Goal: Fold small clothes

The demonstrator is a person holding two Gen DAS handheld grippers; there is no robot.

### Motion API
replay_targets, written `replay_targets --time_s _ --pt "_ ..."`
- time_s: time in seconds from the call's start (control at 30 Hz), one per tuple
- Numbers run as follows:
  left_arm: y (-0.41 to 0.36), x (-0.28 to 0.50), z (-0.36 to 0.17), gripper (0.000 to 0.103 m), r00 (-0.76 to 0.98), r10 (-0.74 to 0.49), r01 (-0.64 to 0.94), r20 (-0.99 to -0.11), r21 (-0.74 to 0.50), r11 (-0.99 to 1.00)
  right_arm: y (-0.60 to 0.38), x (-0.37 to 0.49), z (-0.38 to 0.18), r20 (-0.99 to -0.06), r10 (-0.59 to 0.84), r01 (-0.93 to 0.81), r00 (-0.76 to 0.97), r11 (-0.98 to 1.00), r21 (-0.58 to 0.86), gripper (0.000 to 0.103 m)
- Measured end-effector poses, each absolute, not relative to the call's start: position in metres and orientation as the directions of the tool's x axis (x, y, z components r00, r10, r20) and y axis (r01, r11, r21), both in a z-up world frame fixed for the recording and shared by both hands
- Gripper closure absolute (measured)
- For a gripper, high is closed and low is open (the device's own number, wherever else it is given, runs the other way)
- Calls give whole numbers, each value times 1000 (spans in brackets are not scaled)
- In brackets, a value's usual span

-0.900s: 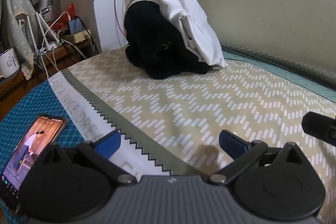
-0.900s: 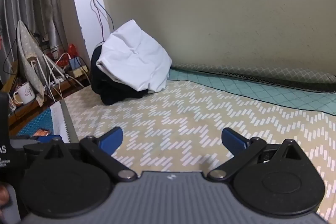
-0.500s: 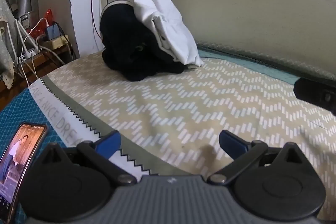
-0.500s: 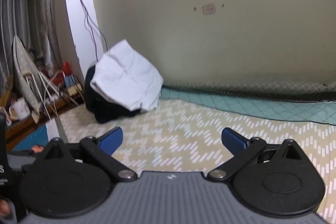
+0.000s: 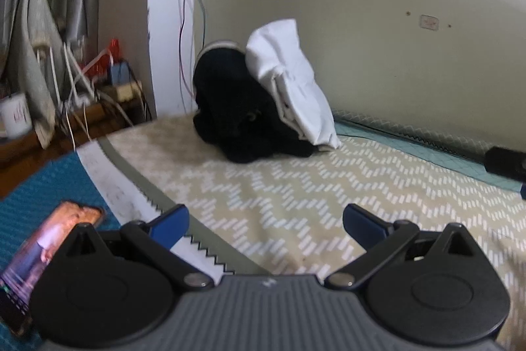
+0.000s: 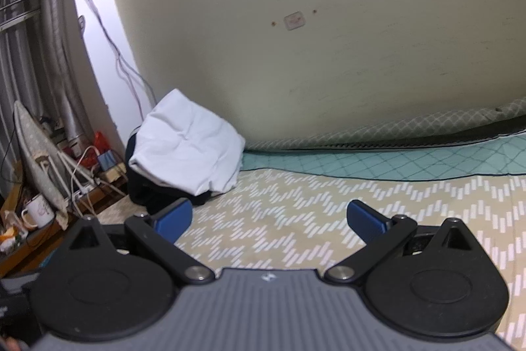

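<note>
A pile of clothes sits at the far corner of the bed by the wall: a folded white garment (image 5: 292, 84) lies on top of a bunched black garment (image 5: 240, 114). The pile also shows in the right wrist view, white garment (image 6: 187, 143) over black garment (image 6: 144, 186). My left gripper (image 5: 264, 224) is open and empty, above the patterned bedspread (image 5: 296, 196), well short of the pile. My right gripper (image 6: 269, 219) is open and empty, also above the bedspread (image 6: 296, 213), with the pile ahead to its left.
A phone (image 5: 42, 252) with a lit screen lies on the blue cover at the left. A low wooden shelf (image 5: 82, 117) holds cables, a power strip and a mug (image 5: 16, 117). An ironing board (image 6: 36, 157) leans at the left. The wall (image 6: 328, 55) bounds the bed's far side.
Both grippers have lifted and tilted upward, so more wall shows. The left view has swung left, so the pile sits further right and lower in it. Both jaws stay open.
</note>
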State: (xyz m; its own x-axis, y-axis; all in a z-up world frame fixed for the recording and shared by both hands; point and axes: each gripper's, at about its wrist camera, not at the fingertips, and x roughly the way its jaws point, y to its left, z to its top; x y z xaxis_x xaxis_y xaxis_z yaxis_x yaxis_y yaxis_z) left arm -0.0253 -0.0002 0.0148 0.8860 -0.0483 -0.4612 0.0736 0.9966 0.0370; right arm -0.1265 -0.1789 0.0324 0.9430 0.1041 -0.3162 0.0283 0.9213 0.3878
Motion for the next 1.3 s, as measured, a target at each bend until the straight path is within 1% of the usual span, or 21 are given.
replay_targets --time_s 0.07,0.17,0.27,0.43,0.7,0.97,1.3 --pt "-4 -29 16 0 896 -35 71 -442 64 995 -184 -124 32 -322 99 41 942 915 401 7" --pt "-4 -28 16 0 895 -29 70 -446 75 995 -190 -123 31 -328 105 46 939 906 421 7" --pt "-1 -25 16 0 887 -35 70 -461 58 996 -191 -120 30 -339 111 49 934 901 430 7" --pt "0 -29 12 0 886 -45 79 -462 55 995 -190 -120 28 -351 107 57 930 902 427 7" --pt "-9 -35 11 0 899 -55 114 -435 111 987 -192 -118 27 -362 98 76 927 897 436 7" --pt "-9 -34 10 0 894 -79 138 -441 102 985 -194 -119 25 -366 90 91 926 888 450 7" --pt "-8 -28 9 0 874 -109 163 -473 73 984 -192 -118 25 -363 86 88 928 896 436 7"
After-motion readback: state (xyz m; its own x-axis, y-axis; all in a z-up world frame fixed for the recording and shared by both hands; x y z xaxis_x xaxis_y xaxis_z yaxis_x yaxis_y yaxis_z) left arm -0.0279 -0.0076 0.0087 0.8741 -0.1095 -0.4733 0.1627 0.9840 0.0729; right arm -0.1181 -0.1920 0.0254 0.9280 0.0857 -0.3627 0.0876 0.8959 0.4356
